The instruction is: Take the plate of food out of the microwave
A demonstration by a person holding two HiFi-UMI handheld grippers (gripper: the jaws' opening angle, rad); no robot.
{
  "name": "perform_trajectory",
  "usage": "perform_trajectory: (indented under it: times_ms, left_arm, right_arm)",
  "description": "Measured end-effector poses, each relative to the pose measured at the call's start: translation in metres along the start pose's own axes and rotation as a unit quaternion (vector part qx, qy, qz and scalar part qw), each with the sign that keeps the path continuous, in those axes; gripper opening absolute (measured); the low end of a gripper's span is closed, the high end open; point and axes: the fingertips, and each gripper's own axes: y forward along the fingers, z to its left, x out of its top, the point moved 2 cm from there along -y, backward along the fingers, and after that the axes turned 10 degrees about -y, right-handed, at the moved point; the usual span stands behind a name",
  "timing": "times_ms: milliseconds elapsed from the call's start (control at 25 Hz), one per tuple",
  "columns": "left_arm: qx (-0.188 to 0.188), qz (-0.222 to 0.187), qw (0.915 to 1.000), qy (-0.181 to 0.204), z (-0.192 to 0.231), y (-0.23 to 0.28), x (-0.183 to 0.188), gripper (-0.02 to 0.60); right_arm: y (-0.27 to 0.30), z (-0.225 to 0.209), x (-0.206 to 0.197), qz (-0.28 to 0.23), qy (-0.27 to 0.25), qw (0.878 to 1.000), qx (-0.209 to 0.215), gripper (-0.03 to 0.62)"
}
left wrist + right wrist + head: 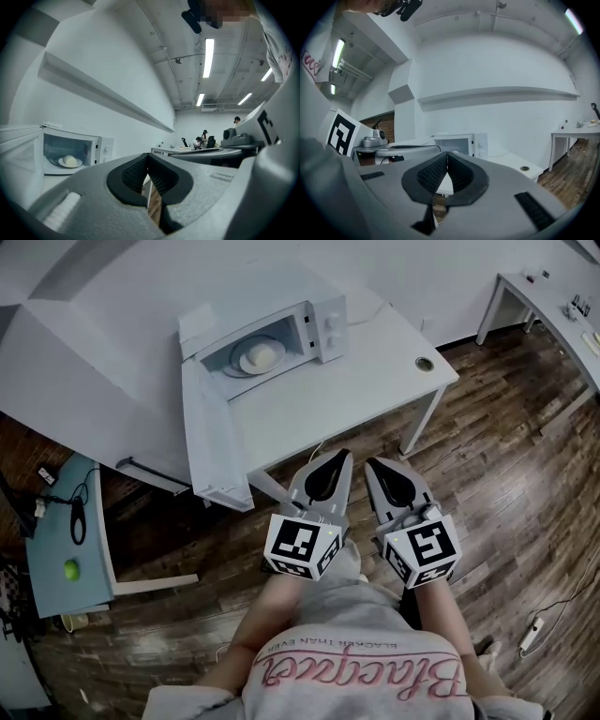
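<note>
Head view shows a white microwave (323,320) standing at the back of a white table (375,381), its door (214,432) swung fully open toward the table's left end. Inside sits the plate (246,365) carrying a pale rounded piece of food (263,353); neither gripper is near it. The left gripper (330,470) and the right gripper (392,479) are side by side just off the table's near edge, above the wooden floor (506,446) and close to the person's body, tips pointing toward the table. Left gripper view has that gripper's (148,159) ribbed pads meeting at the tip with nothing between them, and the microwave (101,150) off to the left, the plate (70,164) and food (70,160) visible in its cavity. Right gripper view likewise has the right gripper (447,155) closed and empty, with the microwave (457,143) straight beyond its jaws. A low side table (52,554) at the left holds a small green ball (70,568).
</note>
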Motion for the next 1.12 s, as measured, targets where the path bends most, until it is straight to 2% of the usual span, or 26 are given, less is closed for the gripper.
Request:
perform_trajectory:
  times_ms: [640,1120]
  left_arm:
    - [0.06,-0.027,0.9976,-0.024,0.069,0.019,0.016,0.003]
    - [0.103,-0.059,0.9921,-0.042,0.136,0.038,0.035,0.003]
  right_arm:
    - [0.079,0.004,0.009,-0.001,-0.026,0.996,0.08,0.012]
    - [0.147,0.002,0.021,0.001,-0.045,0.992,0.118,0.012]
